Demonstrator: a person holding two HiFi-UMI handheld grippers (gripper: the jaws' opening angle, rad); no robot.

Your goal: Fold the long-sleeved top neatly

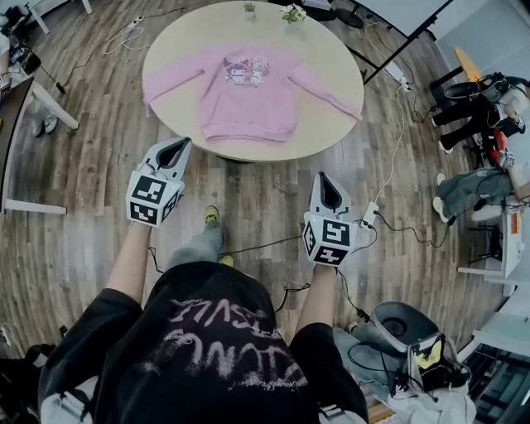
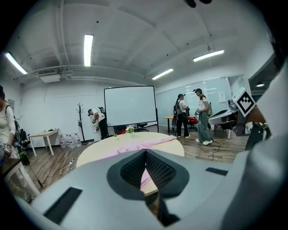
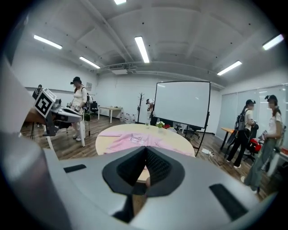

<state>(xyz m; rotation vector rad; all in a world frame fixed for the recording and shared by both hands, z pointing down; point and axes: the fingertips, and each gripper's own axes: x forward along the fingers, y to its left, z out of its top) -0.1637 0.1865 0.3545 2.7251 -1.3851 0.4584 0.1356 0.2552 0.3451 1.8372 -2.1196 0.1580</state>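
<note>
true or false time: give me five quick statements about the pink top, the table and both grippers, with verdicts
1. The pink top lies spread flat on the round table with both sleeves out. True.
2. The left gripper is shut on a sleeve. False: it is shut on nothing and sits short of the table's near edge.
3. The right gripper is shut and empty. True.
4. The top is already folded in half. False: it is unfolded, with its printed front facing up.
5. A small potted plant stands near the table's far edge. True.
</note>
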